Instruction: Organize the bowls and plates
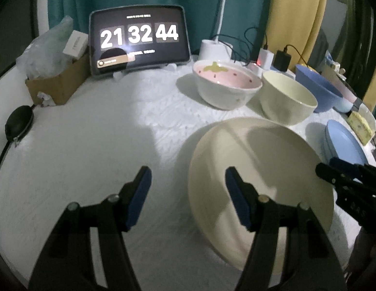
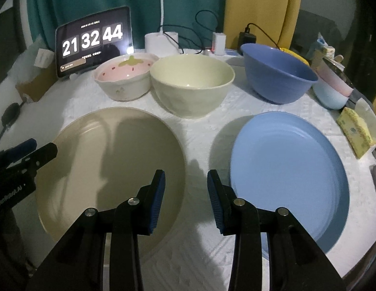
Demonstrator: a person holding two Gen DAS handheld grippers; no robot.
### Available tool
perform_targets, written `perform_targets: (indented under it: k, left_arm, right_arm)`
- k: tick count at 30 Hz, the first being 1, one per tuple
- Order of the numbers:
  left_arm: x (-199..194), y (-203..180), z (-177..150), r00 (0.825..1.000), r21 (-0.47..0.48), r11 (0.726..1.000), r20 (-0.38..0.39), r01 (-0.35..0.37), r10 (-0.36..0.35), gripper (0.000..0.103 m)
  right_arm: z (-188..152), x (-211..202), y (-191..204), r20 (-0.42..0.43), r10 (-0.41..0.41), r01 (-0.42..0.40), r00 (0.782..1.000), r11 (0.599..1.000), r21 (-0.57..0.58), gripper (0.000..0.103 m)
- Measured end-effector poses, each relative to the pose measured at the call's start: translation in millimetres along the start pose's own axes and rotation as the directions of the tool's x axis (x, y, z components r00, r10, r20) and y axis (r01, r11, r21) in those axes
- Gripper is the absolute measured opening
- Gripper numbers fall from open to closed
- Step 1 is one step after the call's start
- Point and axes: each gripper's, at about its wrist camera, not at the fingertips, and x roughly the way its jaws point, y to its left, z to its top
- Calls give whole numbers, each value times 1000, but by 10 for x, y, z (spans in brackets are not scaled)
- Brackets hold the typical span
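A beige plate (image 1: 272, 169) (image 2: 110, 160) lies flat on the white cloth, and a blue plate (image 2: 284, 169) (image 1: 343, 143) lies to its right. Behind them stand a pink strawberry bowl (image 2: 124, 77) (image 1: 226, 84), a cream bowl (image 2: 190, 84) (image 1: 287, 99) and a blue bowl (image 2: 277, 75) (image 1: 318, 89). My left gripper (image 1: 188, 172) (image 2: 35, 150) is open above the beige plate's left rim, one finger over the plate and one over the cloth. My right gripper (image 2: 186, 173) (image 1: 343, 174) is open over the cloth strip between the two plates, holding nothing.
At the back stand a tablet clock (image 1: 139, 41), a cardboard box (image 1: 57, 82), a white lamp base (image 2: 161, 41) and chargers with cables (image 2: 219, 41). Stacked cups (image 2: 331, 92) and a yellow sponge (image 2: 355, 133) sit at the right edge. A black pouch (image 1: 19, 123) lies far left.
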Motion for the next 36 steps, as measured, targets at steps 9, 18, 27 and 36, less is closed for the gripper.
perform_targets:
  k: [9, 18, 27, 36]
  left_arm:
    - [188, -85, -55, 998, 33, 999, -66, 15, -12, 65]
    - [204, -186, -59, 996, 73, 997, -82, 32, -26, 42]
    - [91, -213, -81, 997, 67, 997, -67, 44, -39, 41]
    - [-144, -331, -74, 998, 83, 995, -25, 55, -53, 41]
  right_arm:
    - [-21, 196, 30, -49, 27, -27, 998, 1000, 1, 38]
    - [-46, 184, 67, -29, 38, -39, 999, 999, -34, 26]
    - [-62, 54, 32, -6, 47, -47, 999, 998, -36, 23]
    - [-49, -163, -59, 43, 46, -46, 998, 999, -19, 23]
